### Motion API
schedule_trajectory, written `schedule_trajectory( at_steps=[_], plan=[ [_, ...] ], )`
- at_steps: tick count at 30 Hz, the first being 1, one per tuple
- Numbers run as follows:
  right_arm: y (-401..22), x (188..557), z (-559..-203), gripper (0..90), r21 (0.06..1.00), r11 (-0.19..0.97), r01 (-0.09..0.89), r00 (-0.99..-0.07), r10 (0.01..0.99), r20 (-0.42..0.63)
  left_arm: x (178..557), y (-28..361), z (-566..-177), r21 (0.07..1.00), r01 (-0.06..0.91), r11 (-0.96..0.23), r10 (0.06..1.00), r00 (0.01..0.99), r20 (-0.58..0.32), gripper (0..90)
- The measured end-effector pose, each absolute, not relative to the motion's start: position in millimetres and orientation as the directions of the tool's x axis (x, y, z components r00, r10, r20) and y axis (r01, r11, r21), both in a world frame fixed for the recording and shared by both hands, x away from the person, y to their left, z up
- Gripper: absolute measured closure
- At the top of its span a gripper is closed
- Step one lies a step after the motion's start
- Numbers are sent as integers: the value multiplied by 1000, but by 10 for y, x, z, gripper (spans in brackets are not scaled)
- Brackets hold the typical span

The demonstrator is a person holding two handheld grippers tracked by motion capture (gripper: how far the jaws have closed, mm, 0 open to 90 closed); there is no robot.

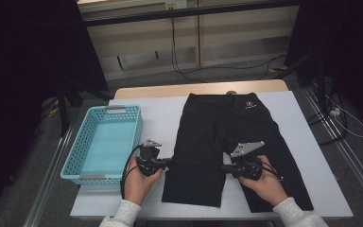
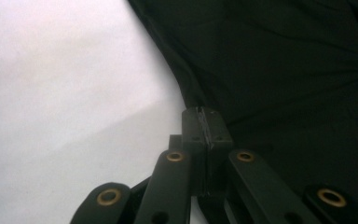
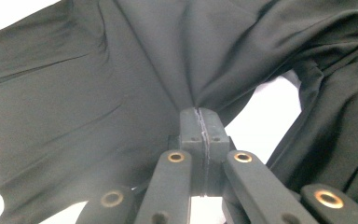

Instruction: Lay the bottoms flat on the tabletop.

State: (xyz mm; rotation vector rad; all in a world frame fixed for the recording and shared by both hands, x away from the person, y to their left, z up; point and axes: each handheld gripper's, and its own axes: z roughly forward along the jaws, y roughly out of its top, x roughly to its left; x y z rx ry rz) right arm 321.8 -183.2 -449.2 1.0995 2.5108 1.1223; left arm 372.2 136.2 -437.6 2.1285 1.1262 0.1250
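Pinching black shorts (image 1: 227, 127) between both grippers' fingers (image 3: 199, 122) (left leg).

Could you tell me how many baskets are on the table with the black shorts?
1. A single light-blue basket stands at the left of the table, beside the black shorts and just beyond the left gripper. Nothing on the table looks able to hide another.

Gripper (image 2: 204, 122): jaws pressing together, pinching the shorts' edge.
Shorts (image 2: 279, 70): black fabric lying ahead and right of the jaws.
Table (image 2: 65, 102): white surface showing left.
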Motion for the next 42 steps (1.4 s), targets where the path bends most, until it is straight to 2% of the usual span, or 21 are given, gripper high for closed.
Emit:
schedule_trajectory(
  at_steps=[10, 11, 13, 14, 16, 17, 18, 19, 21, 22, 23, 24, 27, 31, 37, 42],
  plan=[
    [-1898, 3218, -4488, 893, 698, 454, 554, -705, 701, 103, 3745, 1309, -4432, 635, 682, -364, 744, 623, -243, 892],
    [-1885, 3210, -4485, 848, 709, 451, 542, -702, 707, 87, 3749, 1314, -4438, 634, 683, -363, 747, 620, -241, 892],
    [-1874, 3203, -4472, 830, 717, 454, 529, -709, 701, 79, 3755, 1325, -4440, 640, 679, -360, 747, 621, -238, 890],
    [-1849, 3183, -4426, 736, 734, 445, 512, -709, 702, 69, 3756, 1329, -4437, 644, 676, -360, 750, 620, -232, 882],
    [-1838, 3175, -4404, 712, 745, 439, 502, -708, 703, 63, 3757, 1334, -4424, 656, 664, -358, 751, 623, -221, 873],
    [-1809, 3158, -4376, 656, 762, 429, 485, -720, 690, 69, 3757, 1333, -4424, 661, 660, -358, 754, 622, -213, 841],
    [-1788, 3147, -4370, 629, 763, 431, 481, -726, 684, 71, 3757, 1333, -4424, 661, 660, -358, 754, 622, -213, 801],
    [-1788, 3147, -4370, 629, 763, 431, 481, -726, 684, 71, 3758, 1335, -4429, 662, 658, -359, 756, 621, -207, 801],
    [-1734, 3124, -4375, 601, 763, 446, 469, -744, 664, 69, 3762, 1332, -4442, 665, 655, -359, 758, 621, -202, 704],
    [-1668, 3097, -4382, 558, 765, 463, 449, -767, 638, 64, 3766, 1329, -4447, 675, 637, -371, 757, 629, -177, 609],
    [-1668, 3097, -4382, 558, 765, 463, 449, -767, 638, 64, 3766, 1329, -4447, 675, 637, -371, 757, 629, -177, 571],
    [-1636, 3084, -4381, 547, 764, 469, 442, -776, 627, 64, 3768, 1330, -4446, 675, 633, -379, 755, 633, -170, 571],
    [-1529, 3046, -4398, 486, 764, 485, 426, -795, 603, 60, 3768, 1322, -4448, 688, 618, -381, 755, 637, -154, 466],
    [-1333, 2976, -4457, 453, 754, 534, 384, -839, 543, 43, 3775, 1328, -4439, 697, 599, -394, 747, 650, -136, 350],
    [-1162, 2880, -4479, 422, 750, 562, 348, -865, 502, 25, 3782, 1332, -4438, 707, 585, -398, 747, 654, -120, 285],
    [-1035, 2811, -4534, 397, 732, 597, 327, -886, 464, 18, 3780, 1333, -4434, 702, 588, -402, 753, 649, -112, 275]
  ],
)
